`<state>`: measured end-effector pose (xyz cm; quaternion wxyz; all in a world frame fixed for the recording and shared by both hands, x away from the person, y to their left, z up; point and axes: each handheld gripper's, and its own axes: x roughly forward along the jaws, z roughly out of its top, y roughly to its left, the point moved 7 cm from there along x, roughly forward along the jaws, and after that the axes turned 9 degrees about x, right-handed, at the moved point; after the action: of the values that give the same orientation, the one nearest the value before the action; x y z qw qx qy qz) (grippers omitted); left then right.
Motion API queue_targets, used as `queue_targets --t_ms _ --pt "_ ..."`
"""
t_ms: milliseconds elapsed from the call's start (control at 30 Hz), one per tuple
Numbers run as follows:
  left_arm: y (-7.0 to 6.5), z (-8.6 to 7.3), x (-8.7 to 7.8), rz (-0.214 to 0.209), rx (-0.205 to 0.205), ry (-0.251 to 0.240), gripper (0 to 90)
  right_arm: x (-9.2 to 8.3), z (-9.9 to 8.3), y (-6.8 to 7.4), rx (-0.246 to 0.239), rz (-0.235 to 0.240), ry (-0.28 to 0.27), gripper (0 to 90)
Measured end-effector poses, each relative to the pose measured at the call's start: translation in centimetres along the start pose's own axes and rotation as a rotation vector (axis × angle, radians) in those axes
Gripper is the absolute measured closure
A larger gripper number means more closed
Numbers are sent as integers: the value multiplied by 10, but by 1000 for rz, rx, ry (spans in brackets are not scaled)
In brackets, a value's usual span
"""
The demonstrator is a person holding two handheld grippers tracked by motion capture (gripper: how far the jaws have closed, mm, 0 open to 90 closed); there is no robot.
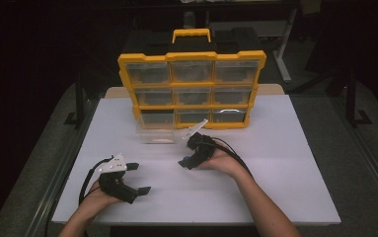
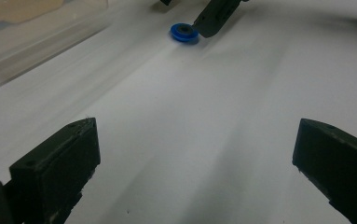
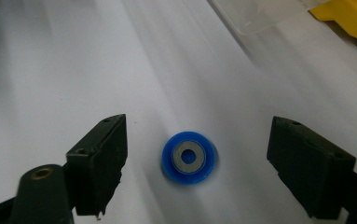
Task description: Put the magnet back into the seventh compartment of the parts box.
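left gripper [image 1: 138, 178]: rests near the table's [image 1: 285, 163] left front, jaws spread wide, nothing between them | blue wheel [image 3: 188, 157]: lies flat on the white table, between the right gripper's jaws, touching neither | right gripper [image 3: 197, 161]: jaws apart around the wheel, no grip | yellow drawer cabinet [image 1: 191, 89]: stands behind, clear drawer [image 1: 159, 134] pulled out before it

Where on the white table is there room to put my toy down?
The right side of the table is bare, from the right gripper to the edge. The near strip between both hands is free too. It is crowded by the yellow organizer, the clear drawer pulled out before it, and the blue ring between the right gripper's jaws.
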<state>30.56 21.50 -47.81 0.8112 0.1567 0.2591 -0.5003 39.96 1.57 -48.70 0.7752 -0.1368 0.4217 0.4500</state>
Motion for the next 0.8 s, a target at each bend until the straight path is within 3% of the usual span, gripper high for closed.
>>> queue_targets --t_ms 233,800 --pt "0 0 0 0 0 -1 6 1 -1 3 -14 8 12 336" --pt "0 1 0 2 -6 -6 6 6 -4 5 -46 8 32 467"
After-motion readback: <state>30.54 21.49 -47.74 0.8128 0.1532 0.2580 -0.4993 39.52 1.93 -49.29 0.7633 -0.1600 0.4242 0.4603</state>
